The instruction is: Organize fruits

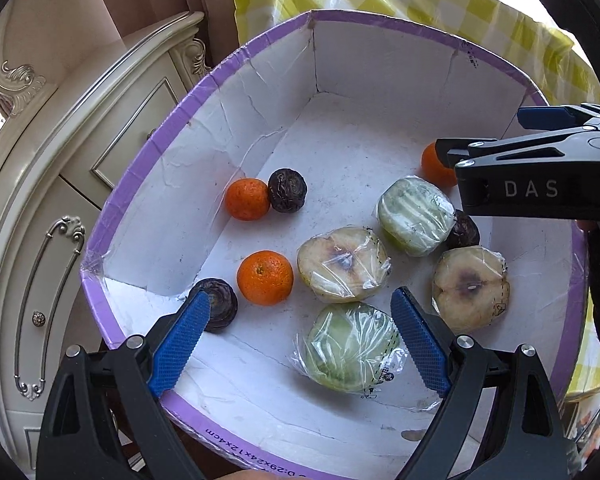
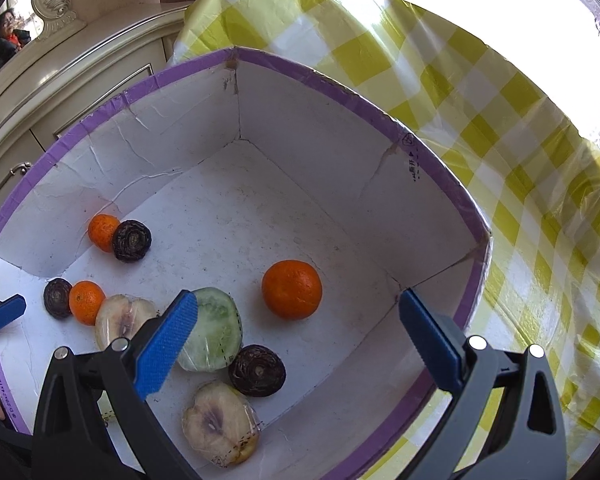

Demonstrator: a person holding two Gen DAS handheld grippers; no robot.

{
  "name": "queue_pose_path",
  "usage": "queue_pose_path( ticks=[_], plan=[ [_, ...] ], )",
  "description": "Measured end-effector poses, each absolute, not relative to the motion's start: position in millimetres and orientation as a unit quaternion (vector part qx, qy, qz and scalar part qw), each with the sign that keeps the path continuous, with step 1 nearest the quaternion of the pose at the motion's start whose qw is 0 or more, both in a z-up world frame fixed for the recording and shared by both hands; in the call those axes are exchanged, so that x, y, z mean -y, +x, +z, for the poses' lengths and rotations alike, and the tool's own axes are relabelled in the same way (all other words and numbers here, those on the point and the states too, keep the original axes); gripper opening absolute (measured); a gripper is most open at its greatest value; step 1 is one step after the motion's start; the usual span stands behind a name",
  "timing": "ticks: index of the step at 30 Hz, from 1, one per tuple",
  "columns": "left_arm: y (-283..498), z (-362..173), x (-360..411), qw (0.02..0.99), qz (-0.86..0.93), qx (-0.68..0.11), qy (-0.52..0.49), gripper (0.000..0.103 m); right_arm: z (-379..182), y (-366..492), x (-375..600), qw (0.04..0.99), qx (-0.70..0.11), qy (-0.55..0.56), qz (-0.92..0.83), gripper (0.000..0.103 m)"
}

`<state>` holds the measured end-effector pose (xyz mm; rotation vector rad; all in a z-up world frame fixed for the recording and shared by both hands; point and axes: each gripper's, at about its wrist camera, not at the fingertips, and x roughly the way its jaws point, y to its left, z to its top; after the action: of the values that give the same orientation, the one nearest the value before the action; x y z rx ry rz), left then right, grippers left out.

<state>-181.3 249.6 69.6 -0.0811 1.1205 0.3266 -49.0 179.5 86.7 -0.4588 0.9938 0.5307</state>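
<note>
A white cardboard box with a purple rim [image 1: 148, 152] [image 2: 352, 100] holds loose fruit. In the left wrist view I see tangerines [image 1: 265, 277] [image 1: 247, 198] [image 1: 434, 164], dark wrinkled passion fruits [image 1: 287, 190] [image 1: 220, 312], and plastic-wrapped cut fruit halves [image 1: 342, 264] [image 1: 416, 214] [image 1: 470, 288] [image 1: 350, 346]. My left gripper [image 1: 300, 336] is open above the near end of the box, over a wrapped green half. My right gripper [image 2: 298, 334] is open and empty above the box, near a tangerine [image 2: 292, 289] and a passion fruit [image 2: 257, 370]. It also shows in the left wrist view [image 1: 480, 152].
The box sits on a table with a yellow-and-white checked cloth [image 2: 500, 120]. A cream carved cabinet with drawers [image 1: 60, 200] stands close to the left of the box. A person [image 2: 6, 36] is in the far left background.
</note>
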Motion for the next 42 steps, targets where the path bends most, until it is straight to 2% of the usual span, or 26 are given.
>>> queue_pose_path(
  ticks=[42],
  plan=[
    [-173.7, 61.8, -253.3, 0.828, 0.164, -0.535, -0.038, 0.089, 85.7, -47.2, -178.8, 0.820, -0.468, -0.210, 0.254, 0.101]
  ],
)
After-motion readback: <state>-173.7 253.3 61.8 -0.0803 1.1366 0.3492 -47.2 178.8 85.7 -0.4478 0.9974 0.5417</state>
